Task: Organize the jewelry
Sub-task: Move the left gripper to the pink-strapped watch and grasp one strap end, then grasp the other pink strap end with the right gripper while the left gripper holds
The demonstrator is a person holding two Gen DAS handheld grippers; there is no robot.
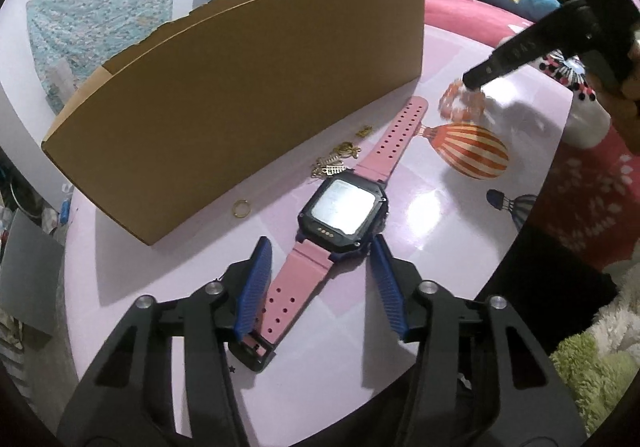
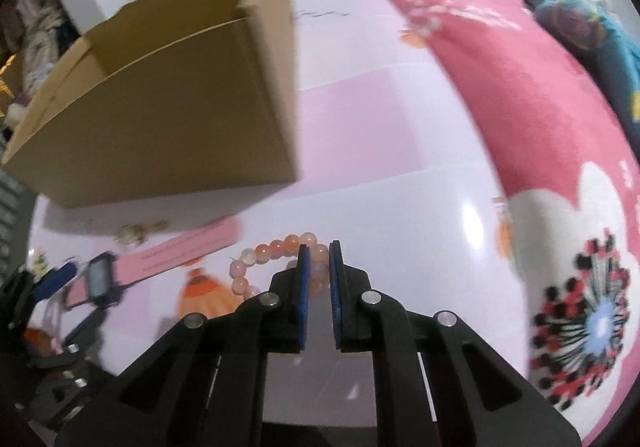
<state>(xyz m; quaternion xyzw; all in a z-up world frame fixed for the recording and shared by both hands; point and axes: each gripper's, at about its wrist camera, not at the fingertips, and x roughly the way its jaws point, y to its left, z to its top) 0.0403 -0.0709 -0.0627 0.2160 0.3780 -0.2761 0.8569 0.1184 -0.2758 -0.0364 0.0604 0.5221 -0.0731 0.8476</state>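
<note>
A: Going left to right in the left wrist view, what was there?

B: One cardboard box [image 1: 248, 87] stood open on the pink table [image 1: 420, 215]. Against its near wall lay one gold ring [image 1: 241, 207] and a small heap of gold chain pieces [image 1: 340, 159], too tangled to count. Next came one pink watch [image 1: 344, 211], lying flat. The left gripper [image 1: 320, 279] stood about half open, its blue pads either side of the watch's lower strap and not pressing on it.

A: And farther right?

B: The right gripper [image 1: 476, 79] had its tips down on one bead bracelet [image 1: 460, 103], blurred there.

A: Did the right wrist view add anything?

B: It showed the box interior [image 2: 132, 43], which the left view hid behind the wall; I couldn't tell whether it held anything. It also showed the bracelet's peach beads clearly. The right gripper [image 2: 319, 259] was nearly closed, pinching the bracelet [image 2: 276, 251] at its right side, on the table.

A: What did it lose?

B: The ring was not to be made out, and the chains [image 2: 140, 231] were only a smear.
</note>
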